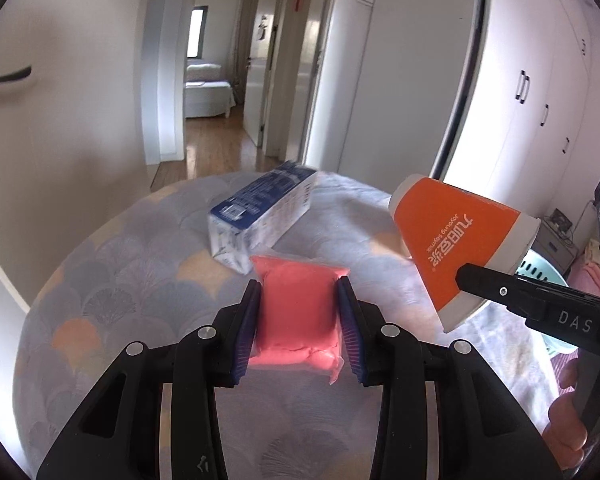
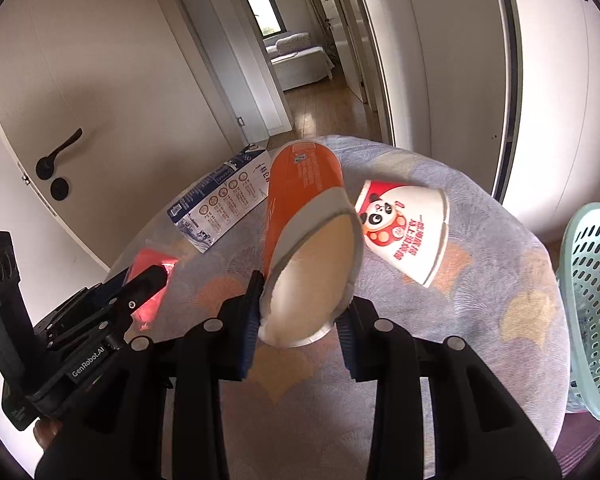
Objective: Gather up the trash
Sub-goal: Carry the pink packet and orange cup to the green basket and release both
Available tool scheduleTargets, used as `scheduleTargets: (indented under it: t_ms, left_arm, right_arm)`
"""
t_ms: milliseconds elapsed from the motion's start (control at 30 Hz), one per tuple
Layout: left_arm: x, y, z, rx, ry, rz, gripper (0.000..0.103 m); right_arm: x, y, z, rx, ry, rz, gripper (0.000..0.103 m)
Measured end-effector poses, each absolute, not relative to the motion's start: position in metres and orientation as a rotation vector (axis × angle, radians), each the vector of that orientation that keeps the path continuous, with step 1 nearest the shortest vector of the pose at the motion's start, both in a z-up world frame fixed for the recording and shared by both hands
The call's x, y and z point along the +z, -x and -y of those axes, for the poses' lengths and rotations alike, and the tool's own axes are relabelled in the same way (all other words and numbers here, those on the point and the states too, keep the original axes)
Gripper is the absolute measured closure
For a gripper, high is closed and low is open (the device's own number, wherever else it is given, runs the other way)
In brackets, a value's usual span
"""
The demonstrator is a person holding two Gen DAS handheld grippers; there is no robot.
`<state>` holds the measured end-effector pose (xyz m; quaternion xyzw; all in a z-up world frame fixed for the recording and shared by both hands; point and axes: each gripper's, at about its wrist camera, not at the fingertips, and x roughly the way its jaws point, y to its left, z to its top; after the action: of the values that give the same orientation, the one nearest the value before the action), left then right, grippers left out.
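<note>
My left gripper (image 1: 299,294) is shut on a pink plastic pouch (image 1: 298,312), held above the patterned round table (image 1: 120,280). In the right wrist view the same pouch (image 2: 152,266) shows pink beside the left gripper's black body. My right gripper (image 2: 302,300) is shut on the squashed rim of an orange paper cup (image 2: 300,200), lifted off the table. The left wrist view shows that cup (image 1: 456,236) at the right, with a black finger (image 1: 500,288) of the right gripper clamped on it. A white cup with a red panda print (image 2: 404,232) lies on its side on the table.
A blue and white carton (image 1: 260,216) lies on the table's far side, also the carton (image 2: 220,200) at the left of the right wrist view. A pale green perforated basket (image 2: 592,304) stands off the table's right edge. Beyond are a door with a black handle (image 2: 58,156) and a hallway.
</note>
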<state>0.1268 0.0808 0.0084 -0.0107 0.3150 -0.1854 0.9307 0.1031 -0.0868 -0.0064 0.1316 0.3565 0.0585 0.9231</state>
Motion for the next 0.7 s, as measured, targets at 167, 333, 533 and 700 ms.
scheduleTargets:
  t_ms: [167, 333, 533, 700]
  left_arm:
    - [0.027, -0.109, -0.048, -0.444, -0.006, -0.603, 0.066]
    - [0.039, -0.098, 0.001, -0.534, -0.042, -0.581, 0.066]
    - [0.046, -0.09, 0.071, -0.663, -0.078, -0.579, 0.066]
    - [0.04, -0.087, 0.132, -0.751, -0.112, -0.596, 0.066]
  right_arm:
    - [0.005, -0.075, 0.117, 0.07, -0.289, -0.691, 0.072]
    - [0.017, -0.046, 0.158, 0.001, -0.31, -0.651, 0.072]
    - [0.028, -0.015, 0.224, -0.13, -0.364, -0.6, 0.072]
    - [0.021, 0.003, 0.284, -0.247, -0.437, -0.594, 0.072]
